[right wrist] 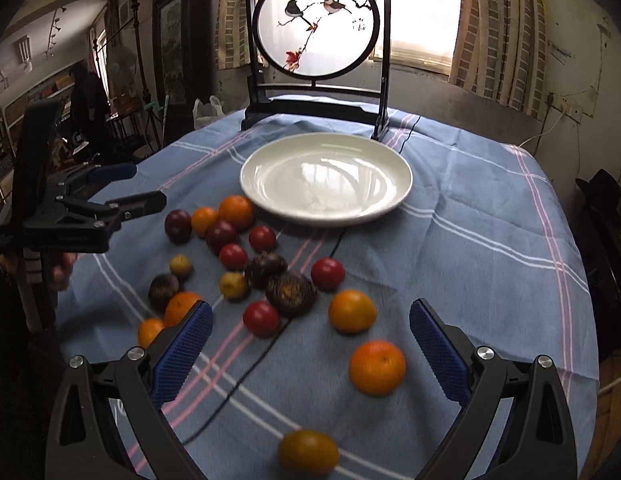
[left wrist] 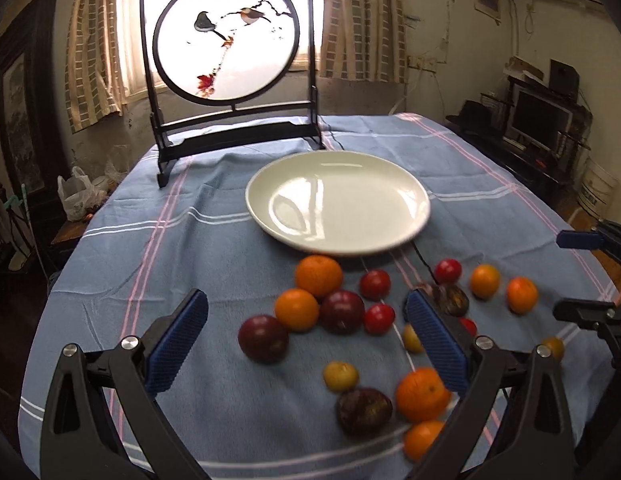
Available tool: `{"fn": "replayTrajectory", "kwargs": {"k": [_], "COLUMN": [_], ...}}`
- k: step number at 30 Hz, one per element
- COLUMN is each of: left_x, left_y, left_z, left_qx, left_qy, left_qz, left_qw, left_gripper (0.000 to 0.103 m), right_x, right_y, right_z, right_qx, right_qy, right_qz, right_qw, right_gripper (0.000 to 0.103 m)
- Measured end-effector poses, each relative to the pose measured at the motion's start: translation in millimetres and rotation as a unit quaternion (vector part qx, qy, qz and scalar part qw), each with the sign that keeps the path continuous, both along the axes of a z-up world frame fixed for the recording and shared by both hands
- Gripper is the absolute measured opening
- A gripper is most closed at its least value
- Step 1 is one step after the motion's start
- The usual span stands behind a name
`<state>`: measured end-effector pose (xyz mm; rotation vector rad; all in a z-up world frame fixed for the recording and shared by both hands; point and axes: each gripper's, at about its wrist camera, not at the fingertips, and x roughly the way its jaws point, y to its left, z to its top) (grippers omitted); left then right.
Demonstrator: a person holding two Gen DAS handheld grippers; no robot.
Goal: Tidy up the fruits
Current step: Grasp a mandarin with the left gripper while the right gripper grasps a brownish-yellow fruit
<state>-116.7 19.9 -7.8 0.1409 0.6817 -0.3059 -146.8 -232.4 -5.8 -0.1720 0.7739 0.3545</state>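
Note:
An empty white plate (left wrist: 337,200) sits mid-table; it also shows in the right wrist view (right wrist: 325,178). Several loose fruits lie in front of it: oranges (left wrist: 318,275), dark plums (left wrist: 341,312), small red fruits (left wrist: 375,284) and small yellow ones (left wrist: 341,376). My left gripper (left wrist: 306,344) is open and empty, hovering above the fruit cluster. My right gripper (right wrist: 310,350) is open and empty above an orange (right wrist: 377,367), with another orange (right wrist: 352,311) and a red fruit (right wrist: 261,318) just ahead. Each gripper shows in the other's view, the right (left wrist: 590,276) and the left (right wrist: 122,196).
A blue striped tablecloth (left wrist: 150,280) covers the table. A black-framed round bird screen (left wrist: 226,40) stands behind the plate. A thin black cable (right wrist: 250,364) runs across the cloth. A monitor and shelves (left wrist: 542,120) stand beyond the right edge.

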Motion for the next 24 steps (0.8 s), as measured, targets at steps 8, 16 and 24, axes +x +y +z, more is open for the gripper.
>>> {"fn": "replayTrajectory", "kwargs": {"k": [8, 16, 24], "left_x": [-66, -64, -49], "left_y": [-34, -49, -56], "left_z": [-38, -60, -73], "left_qx": [0.026, 0.018, 0.015], "left_qy": [0.096, 0.143, 0.182], "left_qz": [-0.145, -0.141, -0.129], "left_qw": [0.9844, 0.9795, 0.9746], "left_gripper": [0.098, 0.092, 0.047], "right_x": [-51, -45, -48], "right_y": [-16, -15, -18], "right_z": [-40, -59, -57], "right_qx": [-0.035, -0.052, -0.049], "right_qy": [0.070, 0.100, 0.092], "right_qz": [0.026, 0.030, 0.046], "right_qw": [0.997, 0.993, 0.993], "right_gripper": [0.080, 0.043, 0.040]}}
